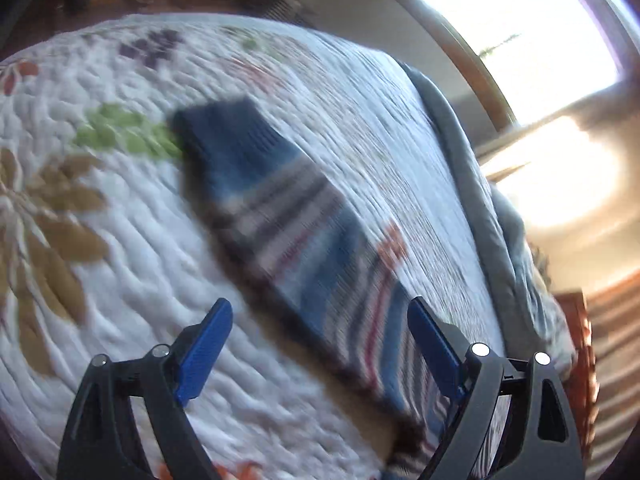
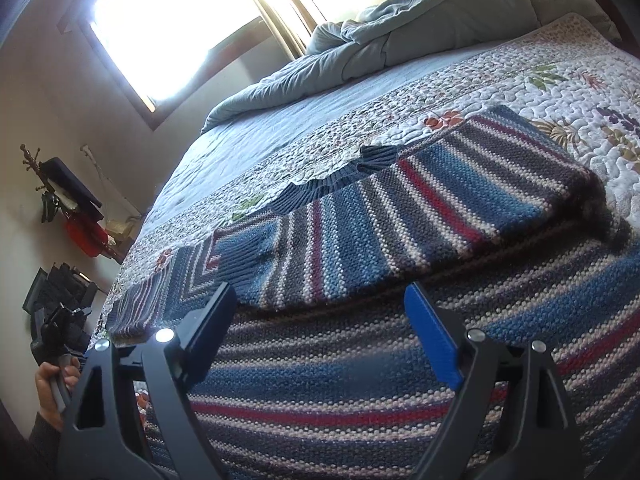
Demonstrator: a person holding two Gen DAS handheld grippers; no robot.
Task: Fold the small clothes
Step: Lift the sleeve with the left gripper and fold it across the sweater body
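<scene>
A knitted sweater (image 2: 360, 360) with blue, grey, white and red stripes lies flat on the floral quilt (image 2: 580, 92), and one part of it (image 2: 400, 208) is folded over onto the body. My right gripper (image 2: 320, 292) hovers just over it, open, with nothing between its blue pads. The left wrist view is blurred. It shows the sweater (image 1: 280, 216) running diagonally across the quilt (image 1: 100, 280), and my left gripper (image 1: 320, 304) is open above its near end, gripping nothing.
A crumpled grey-blue duvet (image 2: 400, 20) is piled at the far end of the bed. A bright window (image 2: 180, 20) and a coat rack with dark and red items (image 2: 76, 208) stand on the left. A person's hand (image 2: 50, 380) holds a dark handle at the lower left.
</scene>
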